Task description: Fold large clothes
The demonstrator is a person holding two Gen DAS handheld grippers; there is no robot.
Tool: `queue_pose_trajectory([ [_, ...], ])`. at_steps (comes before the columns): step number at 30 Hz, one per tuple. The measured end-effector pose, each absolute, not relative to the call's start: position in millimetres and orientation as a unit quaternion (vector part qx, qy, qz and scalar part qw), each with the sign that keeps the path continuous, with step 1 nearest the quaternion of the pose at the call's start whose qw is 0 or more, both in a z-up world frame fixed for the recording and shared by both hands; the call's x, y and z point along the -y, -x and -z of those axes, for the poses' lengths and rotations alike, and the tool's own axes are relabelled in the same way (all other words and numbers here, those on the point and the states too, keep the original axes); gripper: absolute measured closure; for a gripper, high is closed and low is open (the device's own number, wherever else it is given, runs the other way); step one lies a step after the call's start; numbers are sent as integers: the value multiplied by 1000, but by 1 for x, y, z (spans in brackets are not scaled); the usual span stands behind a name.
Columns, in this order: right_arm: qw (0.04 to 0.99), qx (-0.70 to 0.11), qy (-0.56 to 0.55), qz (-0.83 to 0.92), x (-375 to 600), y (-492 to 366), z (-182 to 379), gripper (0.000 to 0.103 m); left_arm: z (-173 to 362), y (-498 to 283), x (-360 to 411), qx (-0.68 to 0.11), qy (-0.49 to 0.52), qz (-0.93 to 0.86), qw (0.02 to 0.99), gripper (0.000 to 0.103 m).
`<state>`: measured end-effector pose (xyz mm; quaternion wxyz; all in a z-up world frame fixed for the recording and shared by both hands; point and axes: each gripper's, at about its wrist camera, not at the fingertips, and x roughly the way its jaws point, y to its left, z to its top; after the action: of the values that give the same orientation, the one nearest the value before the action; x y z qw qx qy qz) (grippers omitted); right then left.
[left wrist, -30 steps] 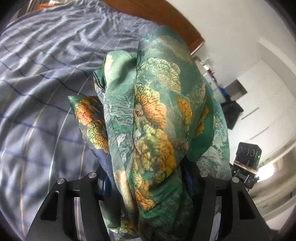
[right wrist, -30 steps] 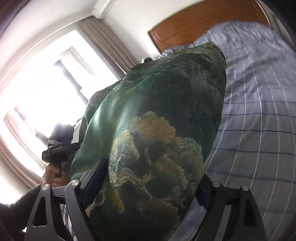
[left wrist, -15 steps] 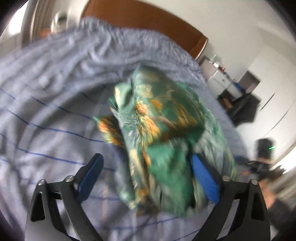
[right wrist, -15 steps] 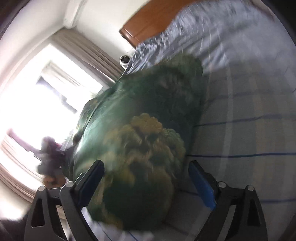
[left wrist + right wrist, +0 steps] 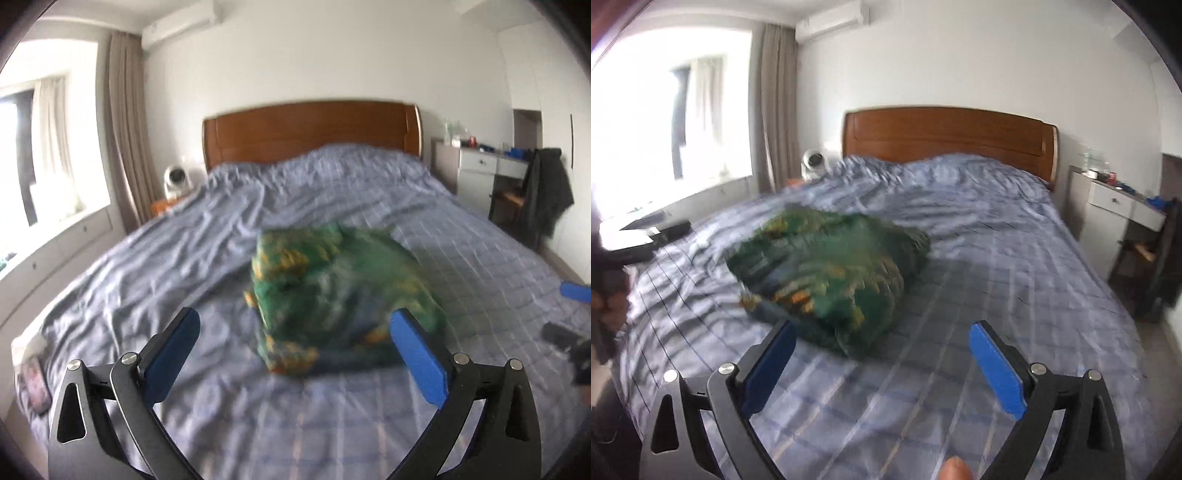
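Green floral garment [image 5: 343, 299] lies bundled mid-bed on the blue checked duvet [image 5: 184, 258], at 12 o'clock from the left gripper [image 5: 295, 343]. Both jaws opening and empty; the right gripper [image 5: 882, 354] has it at 11 o'clock. Apparently released for re-gripping.

The green patterned garment [image 5: 343, 295], earlier clamped in both, has been released onto the bed [image 5: 184, 258]. The left hand-held gripper [image 5: 295, 339] and right hand-held gripper [image 5: 882, 347] have been drawn back, jaws opening with nothing between them.
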<state>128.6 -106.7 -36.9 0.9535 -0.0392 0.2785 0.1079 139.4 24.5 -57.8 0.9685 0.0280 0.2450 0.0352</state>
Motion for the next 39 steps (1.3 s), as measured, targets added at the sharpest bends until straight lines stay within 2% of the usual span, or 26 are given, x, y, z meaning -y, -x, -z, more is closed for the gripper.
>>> queue_pose_trajectory([
  [2,948,-300,49,-93,98,-116,38,6,65,-134,-15,-280,-28,-50,958,0],
  [6,946,-314,29,-67,94,-92,28,6,78,-120,-2,-302,-54,-115,945,0],
  [11,939,-339,22,-48,89,-72,24,5,78,-108,-8,-339,7,-87,937,0],
  [39,928,-369,44,-34,57,-39,13,3,72,-73,7,-355,-15,-64,933,0],
])
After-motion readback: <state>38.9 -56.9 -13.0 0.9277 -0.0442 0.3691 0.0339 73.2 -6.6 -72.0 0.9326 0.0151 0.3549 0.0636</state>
